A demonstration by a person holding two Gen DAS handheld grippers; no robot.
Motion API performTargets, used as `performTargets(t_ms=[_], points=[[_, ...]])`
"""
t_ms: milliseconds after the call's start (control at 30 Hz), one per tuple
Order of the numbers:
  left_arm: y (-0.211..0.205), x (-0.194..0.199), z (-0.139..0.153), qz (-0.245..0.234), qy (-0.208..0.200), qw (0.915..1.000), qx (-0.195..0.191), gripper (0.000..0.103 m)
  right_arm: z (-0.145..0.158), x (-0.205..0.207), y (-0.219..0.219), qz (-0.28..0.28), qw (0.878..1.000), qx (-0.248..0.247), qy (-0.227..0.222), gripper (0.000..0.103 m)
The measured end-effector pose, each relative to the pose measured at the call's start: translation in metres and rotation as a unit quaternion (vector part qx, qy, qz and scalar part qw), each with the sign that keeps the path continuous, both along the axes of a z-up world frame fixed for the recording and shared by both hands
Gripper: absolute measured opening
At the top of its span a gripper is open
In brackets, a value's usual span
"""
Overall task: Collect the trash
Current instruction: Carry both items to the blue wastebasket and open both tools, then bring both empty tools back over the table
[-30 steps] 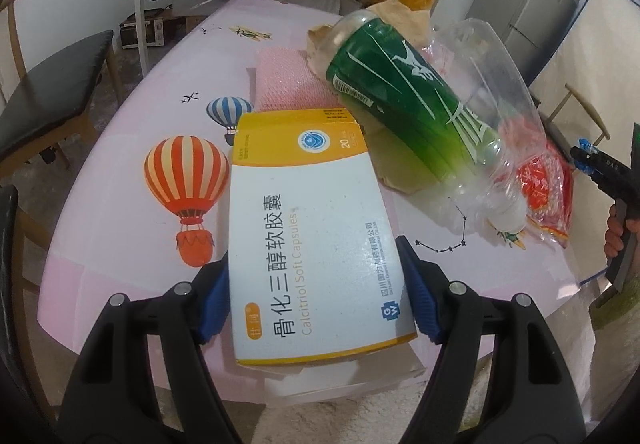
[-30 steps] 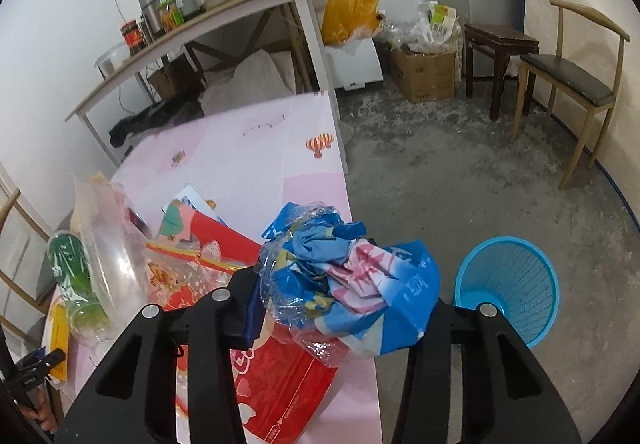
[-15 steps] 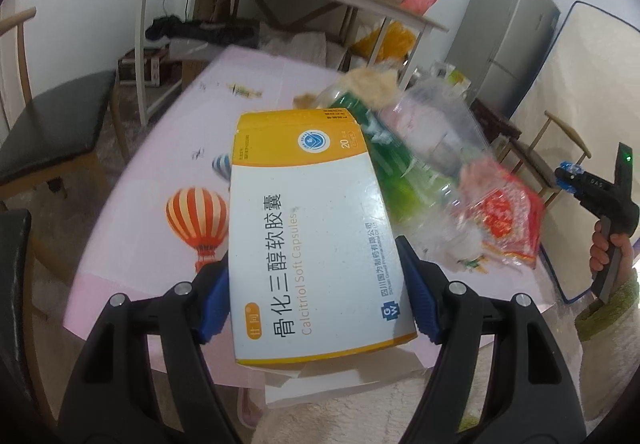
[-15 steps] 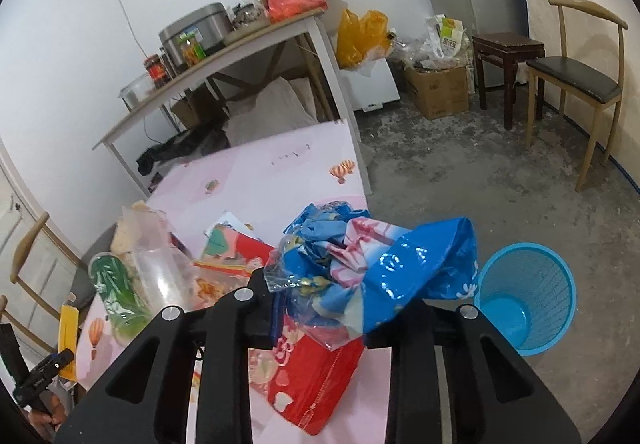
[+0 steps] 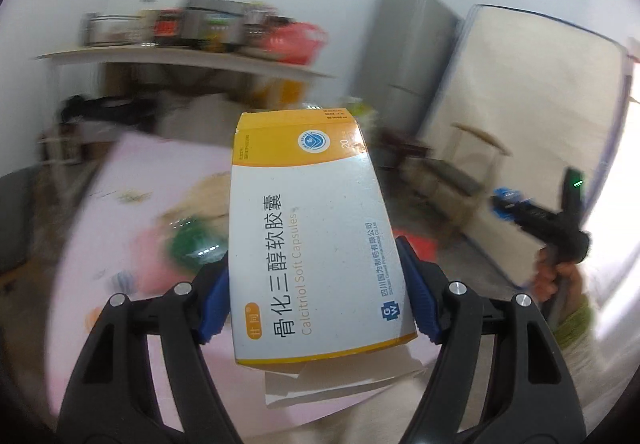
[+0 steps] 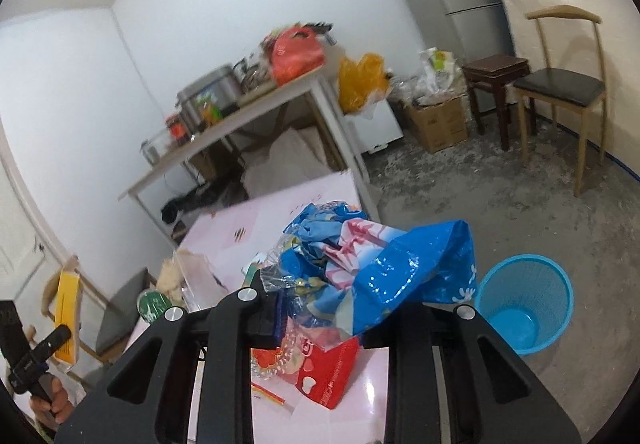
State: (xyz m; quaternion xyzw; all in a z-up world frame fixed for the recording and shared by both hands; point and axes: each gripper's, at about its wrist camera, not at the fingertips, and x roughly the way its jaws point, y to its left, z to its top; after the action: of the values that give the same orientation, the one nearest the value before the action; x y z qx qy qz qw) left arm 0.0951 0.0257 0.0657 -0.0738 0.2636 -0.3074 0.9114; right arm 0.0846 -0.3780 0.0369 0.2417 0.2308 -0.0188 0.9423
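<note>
My left gripper (image 5: 318,284) is shut on a white and yellow medicine box (image 5: 312,228), held up above the pink table (image 5: 160,172); its blue pads press both long sides. In the right wrist view that box (image 6: 68,320) shows at the far left. My right gripper (image 6: 340,320) is shut on a crumpled blue wrapper (image 6: 384,264), lifted over the table's near end. Below it lies a red snack packet (image 6: 324,376). A green bottle (image 6: 154,304) in clear plastic rests further left. A blue mesh bin (image 6: 524,304) stands on the floor to the right.
A wooden side table (image 6: 240,112) with a cooker and bags stands behind the pink table. A chair (image 6: 560,92), a dark stool (image 6: 496,72) and a cardboard box (image 6: 436,120) line the far wall. A grey fridge (image 5: 404,56) is in the corner.
Both grippers have risen from the table with their loads. The right jaws have narrowed on the blue wrapper. The left view has swung up and is blurred.
</note>
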Motion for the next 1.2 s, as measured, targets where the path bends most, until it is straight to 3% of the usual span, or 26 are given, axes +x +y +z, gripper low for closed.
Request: performTargets(t_ms=[100,167,267,333,500,567,667,733,800,833,867,933,1033,1200], points=[[-0.049,0.023,0.015,-0.079,0.026,0.9964,-0.020,0.070,-0.006,-0.024,-0.022,-0.044,0.999,0.007,0.010,0.025],[-0.100,0.045,0.021,-0.136,0.059,0.9887,-0.022,0.070,-0.024,-0.038,-0.045,-0.079,0.996,0.027,0.033,0.025],[-0.183,0.082,0.018,-0.216,0.131,0.9676,-0.014,0.070,-0.058,-0.049,-0.075,-0.122,0.988,0.060,0.079,0.025],[-0.245,0.105,0.006,-0.258,0.180,0.9492,0.010,0.070,-0.093,-0.055,-0.101,-0.151,0.976,0.102,0.116,0.025],[-0.381,0.142,-0.049,-0.283,0.266,0.9135,0.121,0.070,-0.163,-0.063,-0.142,-0.188,0.952,0.173,0.167,0.025],[-0.435,0.155,-0.080,-0.293,0.306,0.8921,0.156,0.071,-0.191,-0.061,-0.154,-0.196,0.944,0.194,0.183,0.025],[-0.489,0.172,-0.112,-0.277,0.330,0.8829,0.188,0.071,-0.222,-0.044,-0.174,-0.196,0.936,0.215,0.200,0.025],[-0.522,0.183,-0.132,-0.266,0.337,0.8796,0.206,0.083,-0.235,-0.025,-0.190,-0.197,0.934,0.212,0.209,0.026],[-0.552,0.188,-0.149,-0.263,0.362,0.8692,0.210,0.084,-0.247,-0.007,-0.206,-0.202,0.934,0.207,0.211,0.029],[-0.564,0.191,-0.159,-0.262,0.378,0.8637,0.207,0.084,-0.255,0.006,-0.215,-0.203,0.934,0.195,0.222,0.036],[-0.572,0.197,-0.165,-0.256,0.383,0.8635,0.205,0.084,-0.263,0.018,-0.222,-0.204,0.933,0.186,0.230,0.045],[-0.579,0.206,-0.168,-0.239,0.383,0.8716,0.192,0.084,-0.277,0.033,-0.237,-0.208,0.932,0.169,0.244,0.051],[-0.572,0.204,-0.157,-0.243,0.378,0.8751,0.179,0.084,-0.293,0.041,-0.252,-0.210,0.929,0.170,0.253,0.053],[-0.559,0.199,-0.129,-0.258,0.323,0.8912,0.186,0.084,-0.298,0.038,-0.262,-0.216,0.928,0.163,0.257,0.053]])
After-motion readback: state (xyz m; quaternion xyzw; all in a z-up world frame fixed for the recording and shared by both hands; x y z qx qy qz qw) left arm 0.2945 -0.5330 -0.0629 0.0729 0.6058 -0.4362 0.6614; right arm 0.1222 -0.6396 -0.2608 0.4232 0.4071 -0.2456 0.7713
